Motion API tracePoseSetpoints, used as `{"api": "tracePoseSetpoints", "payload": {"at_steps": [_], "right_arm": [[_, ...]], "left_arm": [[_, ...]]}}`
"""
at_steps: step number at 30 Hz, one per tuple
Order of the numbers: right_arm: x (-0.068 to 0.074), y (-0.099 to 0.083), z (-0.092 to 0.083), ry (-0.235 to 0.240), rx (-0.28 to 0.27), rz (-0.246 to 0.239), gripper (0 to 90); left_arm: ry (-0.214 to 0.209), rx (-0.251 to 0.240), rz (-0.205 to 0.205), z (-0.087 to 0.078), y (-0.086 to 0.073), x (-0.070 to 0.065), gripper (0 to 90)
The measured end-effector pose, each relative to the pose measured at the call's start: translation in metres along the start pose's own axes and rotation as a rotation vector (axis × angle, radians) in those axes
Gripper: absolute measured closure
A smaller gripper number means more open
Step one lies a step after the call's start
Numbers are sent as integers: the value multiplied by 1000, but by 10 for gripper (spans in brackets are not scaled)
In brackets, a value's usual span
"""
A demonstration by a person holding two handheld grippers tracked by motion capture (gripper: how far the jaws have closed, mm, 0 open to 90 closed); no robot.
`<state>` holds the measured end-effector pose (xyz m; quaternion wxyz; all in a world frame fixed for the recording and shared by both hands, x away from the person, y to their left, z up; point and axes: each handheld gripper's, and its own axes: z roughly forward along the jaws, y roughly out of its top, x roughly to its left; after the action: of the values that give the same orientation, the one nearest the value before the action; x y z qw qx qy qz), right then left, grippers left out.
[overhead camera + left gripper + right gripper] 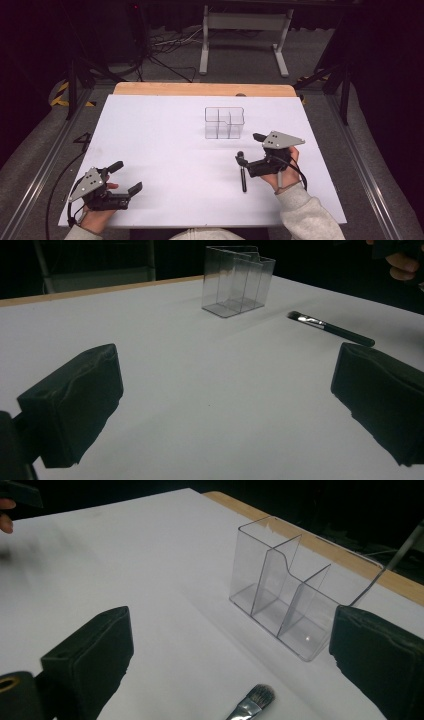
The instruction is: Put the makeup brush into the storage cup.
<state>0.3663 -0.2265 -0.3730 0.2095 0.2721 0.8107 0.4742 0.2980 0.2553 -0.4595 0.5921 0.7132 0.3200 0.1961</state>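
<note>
**Both grippers released, brush lying free on the table**

The white table [165,150] carried everything. A clear organizer [224,122] with inner dividers stood upright on it, ahead of the jaws of both grippers and well apart from them.

The right gripper [247,148] was held over the table with its jaws spread wide, gripping nothing. The left gripper [126,177] was near the front edge of the table, far from the organizer, and its jaws also stood wide apart with only bare table between them.

The makeup brush [243,172] lay flat on the table. In the right gripper view its bristle end [260,695] was between the two jaws, low and near, and it seemed not to touch either jaw, though most of the handle was cut off there. In the left gripper view the brush [330,328] lay just beyond the right-hand jaw.
</note>
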Motion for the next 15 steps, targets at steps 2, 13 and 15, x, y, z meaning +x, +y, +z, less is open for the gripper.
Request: {"api": "tracePoseSetpoints", "payload": {"at_steps": [2,13,15], "right_arm": [[-1,4,3,-2,41,6,53],[-5,18,14,-15,220,41,51],[-7,20,17,-16,255,52,51]], "left_arm": [[0,0,0,0,0,0,11],[0,4,3,1,-1,-1,11],[-2,4,5,1,-1,-1,11]]}}
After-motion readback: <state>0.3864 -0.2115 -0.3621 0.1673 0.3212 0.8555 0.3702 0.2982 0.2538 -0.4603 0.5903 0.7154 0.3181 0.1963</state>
